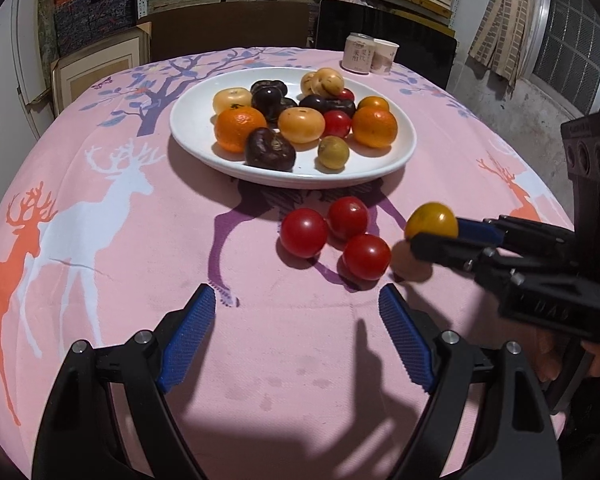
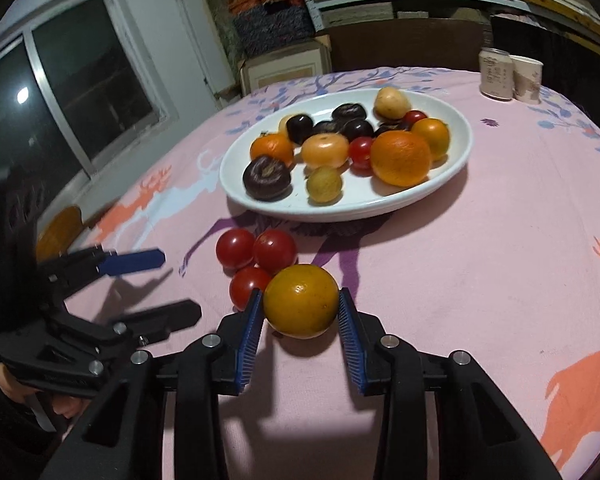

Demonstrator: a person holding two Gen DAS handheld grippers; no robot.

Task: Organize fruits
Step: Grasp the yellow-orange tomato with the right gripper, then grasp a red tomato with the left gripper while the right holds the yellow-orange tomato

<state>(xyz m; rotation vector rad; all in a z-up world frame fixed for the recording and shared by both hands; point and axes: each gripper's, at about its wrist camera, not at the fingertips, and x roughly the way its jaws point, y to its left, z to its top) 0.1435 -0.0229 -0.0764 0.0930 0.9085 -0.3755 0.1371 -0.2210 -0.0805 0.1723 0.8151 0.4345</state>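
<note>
A white plate (image 1: 192, 136) (image 2: 456, 156) holds several oranges, dark fruits, red tomatoes and pale fruits. Three red tomatoes (image 1: 334, 232) (image 2: 256, 258) lie on the pink cloth in front of it. My right gripper (image 2: 300, 308) (image 1: 424, 240) is shut on a yellow-orange fruit (image 2: 301, 301) (image 1: 431, 219), held just above the cloth to the right of the tomatoes. My left gripper (image 1: 296, 308) (image 2: 172, 284) is open and empty, near the table's front, short of the tomatoes.
A can (image 1: 358, 53) (image 2: 496, 74) and a paper cup (image 1: 385, 56) (image 2: 527, 79) stand at the far side of the round table (image 1: 100, 280). Chairs and shelves stand behind. A window (image 2: 80, 92) is on the left.
</note>
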